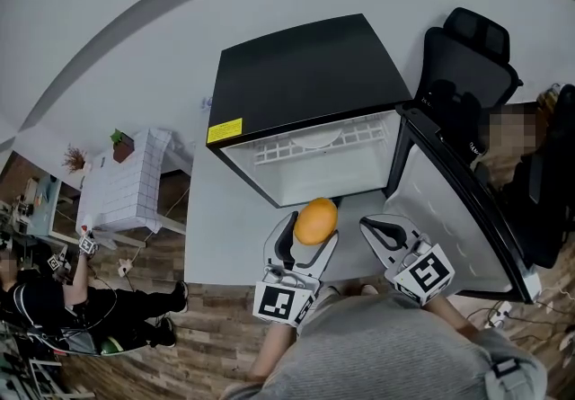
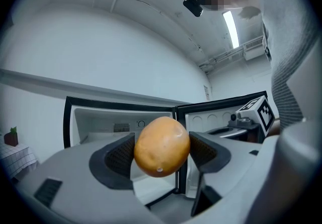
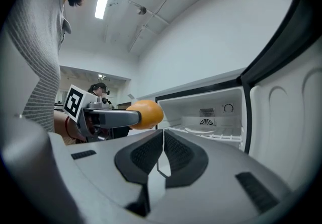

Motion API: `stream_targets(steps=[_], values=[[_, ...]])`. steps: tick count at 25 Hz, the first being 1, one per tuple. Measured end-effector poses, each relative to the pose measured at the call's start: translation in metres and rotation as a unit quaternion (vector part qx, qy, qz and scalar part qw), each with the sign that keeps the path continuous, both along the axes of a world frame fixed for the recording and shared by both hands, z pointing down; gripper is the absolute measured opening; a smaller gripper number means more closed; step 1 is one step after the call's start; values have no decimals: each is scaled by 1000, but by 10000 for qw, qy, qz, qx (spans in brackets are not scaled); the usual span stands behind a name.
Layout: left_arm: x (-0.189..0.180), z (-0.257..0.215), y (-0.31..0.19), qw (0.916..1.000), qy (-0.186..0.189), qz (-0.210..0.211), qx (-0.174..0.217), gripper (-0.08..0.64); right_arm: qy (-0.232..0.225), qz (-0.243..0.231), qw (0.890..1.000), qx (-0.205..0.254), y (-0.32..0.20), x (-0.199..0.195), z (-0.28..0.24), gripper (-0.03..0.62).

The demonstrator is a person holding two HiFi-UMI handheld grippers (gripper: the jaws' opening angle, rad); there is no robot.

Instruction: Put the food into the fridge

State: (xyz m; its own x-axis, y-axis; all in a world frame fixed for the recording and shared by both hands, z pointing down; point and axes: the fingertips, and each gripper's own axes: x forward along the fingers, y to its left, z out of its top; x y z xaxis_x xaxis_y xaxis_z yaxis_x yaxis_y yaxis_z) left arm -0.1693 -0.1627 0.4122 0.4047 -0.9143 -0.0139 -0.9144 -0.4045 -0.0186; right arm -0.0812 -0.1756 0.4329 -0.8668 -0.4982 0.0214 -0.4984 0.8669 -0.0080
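left gripper point(image 2: 161, 154): fingers clamped on orange point(image 2: 162, 143), held in the air just in front of fridge point(image 1: 305, 75)
right gripper point(image 3: 163, 153): fingers together, nothing between, near fridge door point(image 1: 449, 209)
fridge door: open, swung right

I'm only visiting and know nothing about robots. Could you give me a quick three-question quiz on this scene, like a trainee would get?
1. True or false: the door of the fridge stands open.
2. What does the left gripper hold between its jaws?
A) an orange fruit
B) a bottle
C) nothing
3. Fill in the blank (apart or together): the jaws of the right gripper are ____, with nothing between them.

Key: 1 true; 2 A; 3 together.
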Motion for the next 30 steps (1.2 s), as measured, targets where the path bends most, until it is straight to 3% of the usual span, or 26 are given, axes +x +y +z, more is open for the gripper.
stream_targets(steps=[5,30], values=[[4,-8,-15,9998,-64,47,208,347,20,-14,10000,-36,-2,1,2,14],[-33,35,-169,9960,-810,-265,-270,347,10,63,9999,-129,-18,-3,12,14]])
